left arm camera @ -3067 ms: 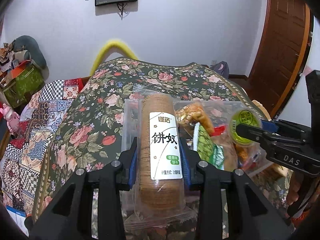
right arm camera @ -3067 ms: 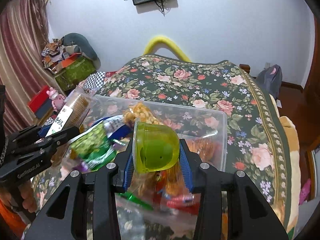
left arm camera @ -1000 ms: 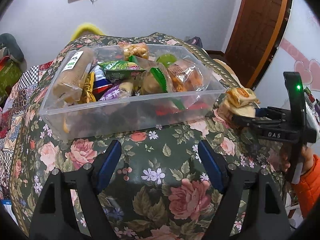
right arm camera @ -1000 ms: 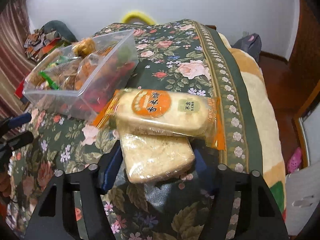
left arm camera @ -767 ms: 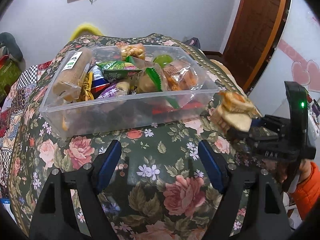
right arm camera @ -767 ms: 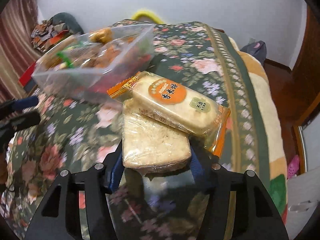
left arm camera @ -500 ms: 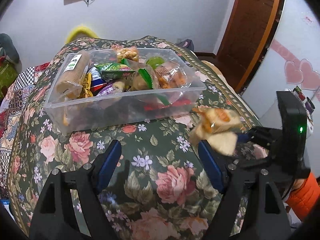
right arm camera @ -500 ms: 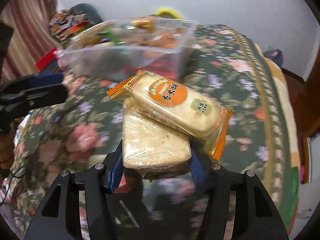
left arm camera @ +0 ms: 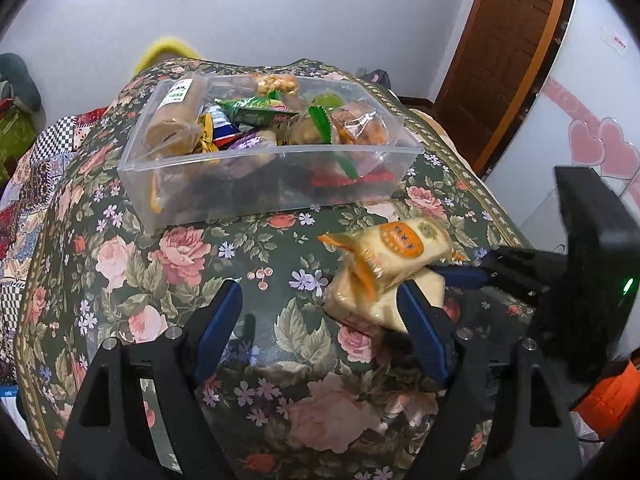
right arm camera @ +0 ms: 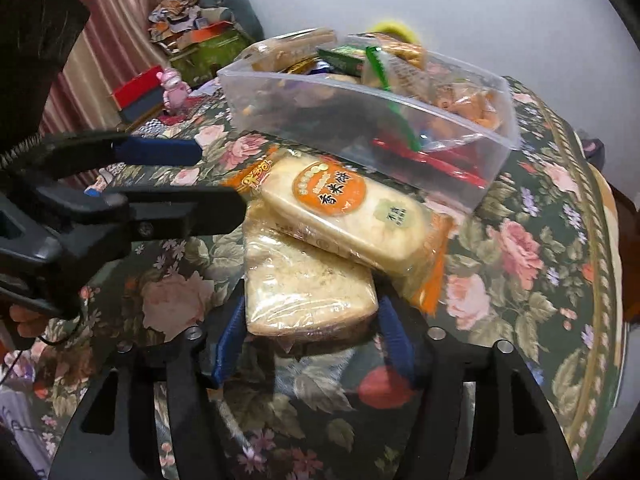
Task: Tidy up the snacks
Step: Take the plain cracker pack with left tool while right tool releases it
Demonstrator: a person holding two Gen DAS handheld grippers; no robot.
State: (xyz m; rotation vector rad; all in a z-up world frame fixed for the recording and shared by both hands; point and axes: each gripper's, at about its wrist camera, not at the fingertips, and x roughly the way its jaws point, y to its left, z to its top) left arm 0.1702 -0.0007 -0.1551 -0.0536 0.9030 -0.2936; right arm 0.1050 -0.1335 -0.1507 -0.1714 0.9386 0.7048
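Note:
My right gripper (right arm camera: 308,340) is shut on a clear-wrapped pale cracker pack (right arm camera: 304,288), with an orange-labelled rice cracker pack (right arm camera: 344,208) lying on top of it. Both packs show in the left wrist view, the orange one (left arm camera: 396,248) above the pale one (left arm camera: 368,304), close to my left gripper's right finger. My left gripper (left arm camera: 320,328) is open and empty above the floral cloth; it also shows in the right wrist view (right arm camera: 160,172). The clear plastic bin (left arm camera: 248,184) full of snacks stands beyond, also in the right wrist view (right arm camera: 360,112).
The floral tablecloth (left arm camera: 180,248) covers a rounded table that drops off at the right edge. A brown door (left arm camera: 500,60) and a white surface with pink hearts (left arm camera: 592,144) stand to the right. Cluttered boxes and a striped curtain (right arm camera: 120,40) are on the left.
My right gripper has carried the two cracker packs left, in front of the bin and next to my left gripper. Earlier, both grippers released a biscuit roll and a green cup in the bin.

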